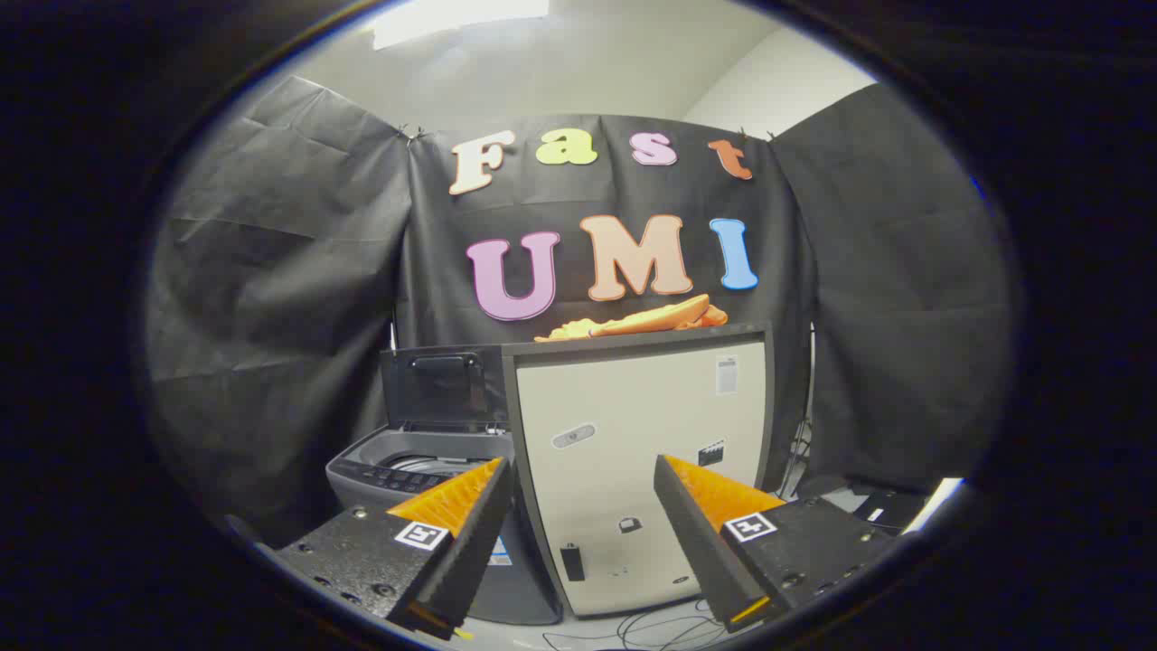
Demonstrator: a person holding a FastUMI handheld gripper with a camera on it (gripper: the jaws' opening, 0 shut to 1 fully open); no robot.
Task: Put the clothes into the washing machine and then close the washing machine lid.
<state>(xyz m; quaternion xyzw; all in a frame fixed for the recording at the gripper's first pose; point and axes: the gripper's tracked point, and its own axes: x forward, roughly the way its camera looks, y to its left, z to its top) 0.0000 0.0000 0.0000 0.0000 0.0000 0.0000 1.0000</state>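
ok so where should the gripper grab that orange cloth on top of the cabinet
Take the orange cloth by its raised fold near the cabinet's front edge, coming from the front and slightly above. It lies bunched and low on the top, so only that ridge offers a pinch. The gripper is open, well short of it.

Wedge-shaped fingers (696, 506), square marker tags

Cabinet (633, 452) ahead (washer (425, 466) open beside)
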